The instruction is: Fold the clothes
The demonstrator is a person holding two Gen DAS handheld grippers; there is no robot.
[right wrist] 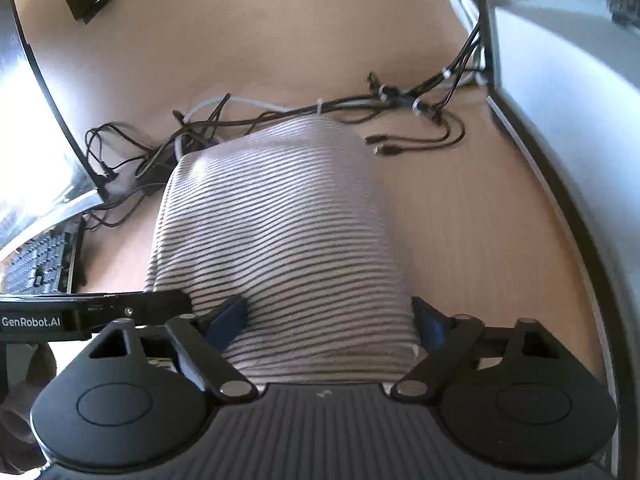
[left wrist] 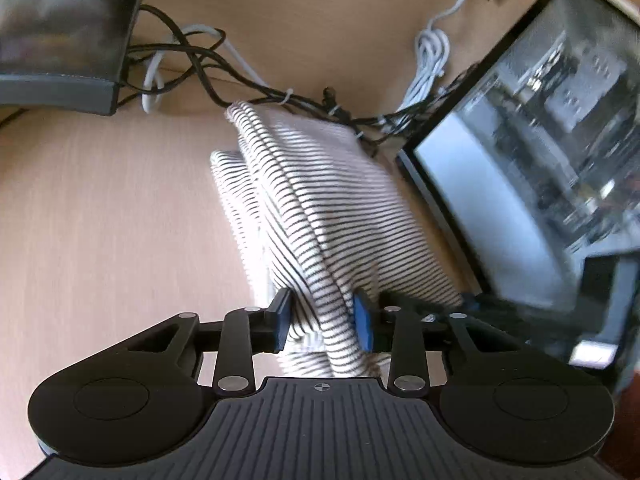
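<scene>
A white garment with thin black stripes point(left wrist: 320, 208) lies folded on the light wooden desk point(left wrist: 100, 220). My left gripper point(left wrist: 324, 320) has its blue pads on either side of a bunched fold at the garment's near edge, shut on it. In the right wrist view the same striped garment point(right wrist: 280, 232) fills the middle. My right gripper point(right wrist: 328, 320) is open wide, its blue fingers point(right wrist: 228, 318) standing on either side of the garment's near edge. The left gripper's body, marked GenRobot.AI point(right wrist: 60, 316), shows at the left of the right wrist view.
A tangle of black and white cables point(left wrist: 240, 80) lies behind the garment, also in the right wrist view point(right wrist: 360, 104). A monitor point(left wrist: 540, 160) stands at the right, another screen point(left wrist: 60, 32) at the back left. A keyboard point(right wrist: 40, 264) lies at the left.
</scene>
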